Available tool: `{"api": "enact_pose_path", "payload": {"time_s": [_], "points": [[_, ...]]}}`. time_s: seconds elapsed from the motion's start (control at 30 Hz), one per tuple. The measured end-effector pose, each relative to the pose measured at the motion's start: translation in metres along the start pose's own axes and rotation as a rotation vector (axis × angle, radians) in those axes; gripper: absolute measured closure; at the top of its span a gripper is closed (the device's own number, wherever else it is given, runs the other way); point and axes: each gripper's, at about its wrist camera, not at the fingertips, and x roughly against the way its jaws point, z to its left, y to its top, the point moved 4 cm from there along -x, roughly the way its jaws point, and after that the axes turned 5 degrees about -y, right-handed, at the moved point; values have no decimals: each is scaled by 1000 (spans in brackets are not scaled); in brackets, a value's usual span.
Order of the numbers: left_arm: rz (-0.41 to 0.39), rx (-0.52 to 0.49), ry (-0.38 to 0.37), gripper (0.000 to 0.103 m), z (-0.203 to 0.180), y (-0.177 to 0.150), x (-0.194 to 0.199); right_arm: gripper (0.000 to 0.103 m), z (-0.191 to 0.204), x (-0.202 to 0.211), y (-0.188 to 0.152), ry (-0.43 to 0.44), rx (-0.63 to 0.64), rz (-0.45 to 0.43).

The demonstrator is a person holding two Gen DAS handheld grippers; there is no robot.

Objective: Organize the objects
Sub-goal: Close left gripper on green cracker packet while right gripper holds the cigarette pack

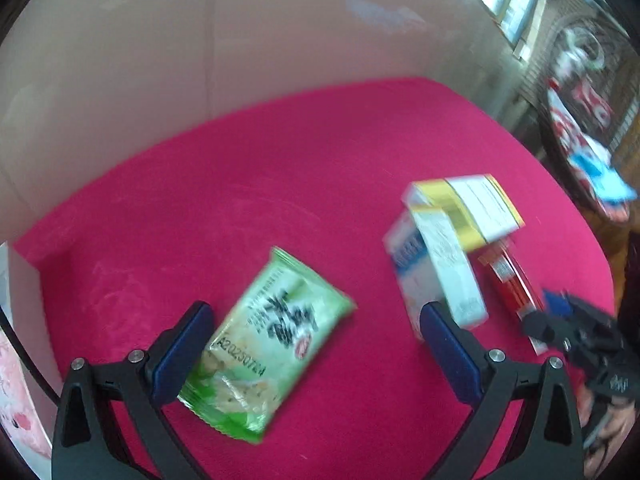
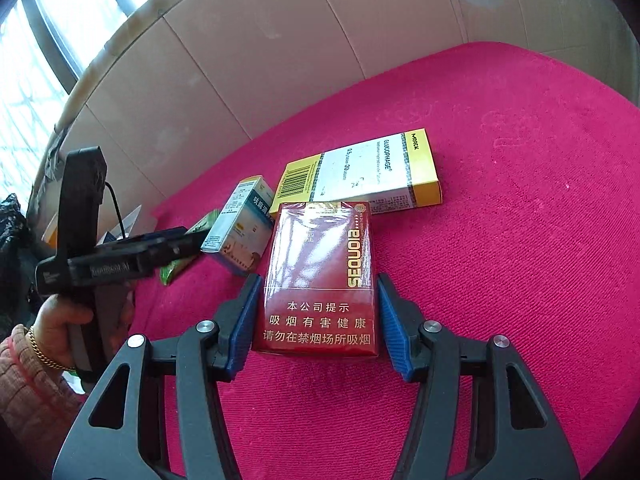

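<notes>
Red pack (image 2: 318, 280) sits clamped in right claw (image 2: 316, 320), open pink cloth (image 2: 520, 240) rightward.

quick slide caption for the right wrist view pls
Right gripper closed on a red cigarette pack on the pink cloth, boxes behind, left gripper nearby.

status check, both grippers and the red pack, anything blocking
Right gripper straddles red pack, pads beside its edges, grip unclear. Left gripper open over green snack bag. Yellow box touches the pack's far end.
</notes>
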Motion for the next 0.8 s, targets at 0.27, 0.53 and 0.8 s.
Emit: {"api": "enact_pose_path", "payload": {"time_s": [0.27, 0.53, 0.8], "points": [[20, -174, 134, 4, -34, -15, 0, 47, -1, -2, 2, 11, -10, -1], [-16, -50, 186, 19, -25, -14, 5, 47, -4, -2, -1, 17, -14, -6], [-94, 50, 260, 67, -24, -23, 20, 47, -3, -2, -3, 24, -18, -6]]}}
